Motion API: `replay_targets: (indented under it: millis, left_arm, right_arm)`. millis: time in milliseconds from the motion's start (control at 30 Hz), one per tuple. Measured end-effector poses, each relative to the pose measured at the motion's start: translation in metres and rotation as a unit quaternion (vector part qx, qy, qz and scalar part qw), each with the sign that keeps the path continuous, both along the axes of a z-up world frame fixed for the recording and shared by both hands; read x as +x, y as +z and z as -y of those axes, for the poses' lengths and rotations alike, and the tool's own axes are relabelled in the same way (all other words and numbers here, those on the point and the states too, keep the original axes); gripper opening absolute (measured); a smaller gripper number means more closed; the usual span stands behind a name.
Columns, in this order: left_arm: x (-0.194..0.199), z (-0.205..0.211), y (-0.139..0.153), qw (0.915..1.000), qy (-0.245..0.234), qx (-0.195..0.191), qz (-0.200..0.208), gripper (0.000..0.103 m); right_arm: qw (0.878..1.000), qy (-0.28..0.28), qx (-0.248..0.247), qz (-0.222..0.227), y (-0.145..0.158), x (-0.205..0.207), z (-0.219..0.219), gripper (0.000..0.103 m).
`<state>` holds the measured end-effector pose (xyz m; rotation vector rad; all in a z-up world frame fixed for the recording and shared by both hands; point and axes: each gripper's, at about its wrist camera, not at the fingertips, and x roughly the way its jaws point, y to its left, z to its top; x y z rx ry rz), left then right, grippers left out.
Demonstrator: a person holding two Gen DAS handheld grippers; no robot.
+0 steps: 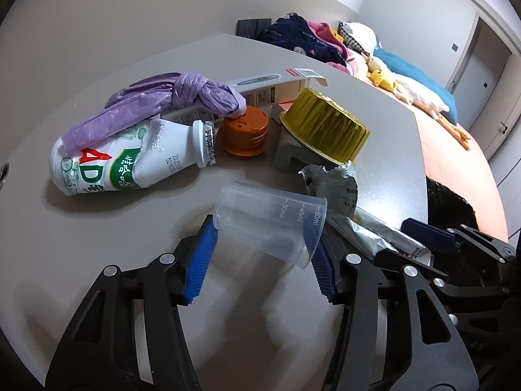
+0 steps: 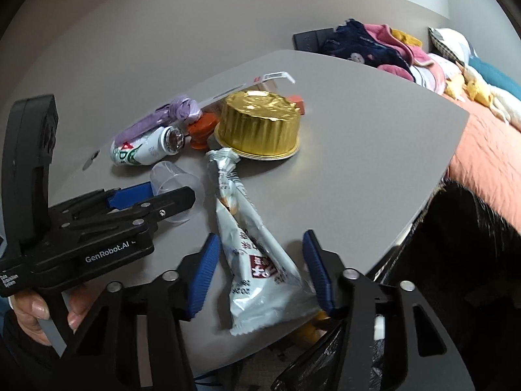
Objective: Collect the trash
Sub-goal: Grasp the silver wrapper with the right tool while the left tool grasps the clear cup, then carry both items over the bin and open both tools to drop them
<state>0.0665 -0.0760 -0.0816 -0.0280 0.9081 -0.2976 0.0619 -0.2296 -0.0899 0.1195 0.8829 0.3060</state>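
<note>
Trash pile sits on the grey table (image 1: 374, 176), nothing visibly binned yet. Clear measuring cup (image 1: 270, 224) lies on its side between the pads of the left gripper (image 1: 260, 260); jaws stand spread around it, pads close to or touching the cup walls, not visibly squeezing. Silver snack wrapper (image 2: 257, 260) lies flat near the table's front edge, between the fingers of the right gripper (image 2: 260, 270); jaws wide, released, not gripping it.

Further back: crushed white drink bottle (image 1: 130, 159) on its side, knotted purple plastic bag (image 1: 156, 101) draped over it, orange lid (image 1: 244, 133) just beside the bottle neck, gold foil cup (image 1: 325, 127) upside down and tilted on a small grey block, opened carton (image 1: 270, 84) behind.

Black bin bag (image 2: 456, 260) hangs open off the table's right edge; contents cannot be made out.

Judgement: task at an early stage. Two items lined up for grasping, none lifted. About seven pieces left on the table.
</note>
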Motion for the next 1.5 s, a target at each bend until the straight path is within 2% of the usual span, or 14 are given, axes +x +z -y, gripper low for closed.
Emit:
replay_targets:
  millis: [200,300,867,1200,1500]
  left_arm:
    - [-0.007,-0.007,0.006,0.9999,0.005,-0.009,0.01,0.052]
    - [-0.012,-0.009,0.012,0.9998,0.003,-0.01,0.017,0.05]
    - [-0.041,-0.006,0.049,0.9982,-0.011,-0.023,0.053,0.049]
    - [-0.057,0.026,0.067,0.9958,-0.051,-0.036,0.066,0.05]
    - [-0.071,0.07,0.07,0.9912,-0.106,-0.045,0.067,0.05]
  right_arm:
    - [1.0,0.026,0.001,-0.002,0.0,0.001,-0.013,0.021]
    - [1.0,0.027,0.008,0.003,0.003,-0.001,-0.015,0.016]
    - [0.998,0.005,0.053,0.044,0.04,-0.033,0.006,0.016]
    - [0.995,-0.03,0.058,0.07,0.061,-0.061,0.039,0.016]
    - [0.992,-0.067,0.061,0.083,0.069,-0.082,0.076,0.016]
